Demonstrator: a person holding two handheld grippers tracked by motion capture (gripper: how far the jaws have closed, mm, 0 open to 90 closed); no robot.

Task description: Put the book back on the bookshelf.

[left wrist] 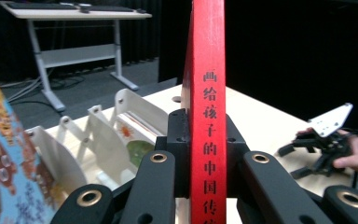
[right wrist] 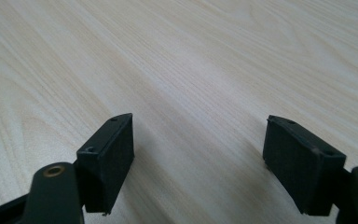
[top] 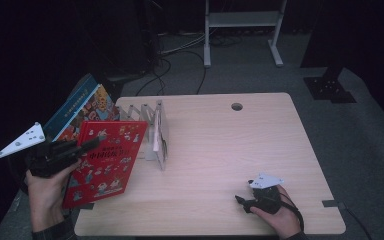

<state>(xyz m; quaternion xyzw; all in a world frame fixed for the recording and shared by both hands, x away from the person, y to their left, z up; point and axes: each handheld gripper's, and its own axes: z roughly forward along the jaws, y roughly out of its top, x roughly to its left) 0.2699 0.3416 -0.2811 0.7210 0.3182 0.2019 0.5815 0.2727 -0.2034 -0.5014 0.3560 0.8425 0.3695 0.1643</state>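
My left gripper [top: 89, 146] is shut on a red picture book [top: 105, 161], gripping it by its spine [left wrist: 208, 140], which stands upright between the jaws in the left gripper view. The book hangs over the table's left front, next to a white accordion book rack [top: 152, 131] with one thin book in it. The rack [left wrist: 98, 140] lies just behind the spine. My right gripper [top: 242, 202] rests low at the front right of the table, jaws open with nothing between them; bare wood [right wrist: 200, 93] lies under its pads [right wrist: 109, 158].
A second book with a blue, colourful cover [top: 82, 107] leans off the table's left edge behind the red one. The table [top: 240, 145] has a cable hole [top: 237, 106] at the back. A white desk frame [top: 242, 30] stands on the floor beyond.
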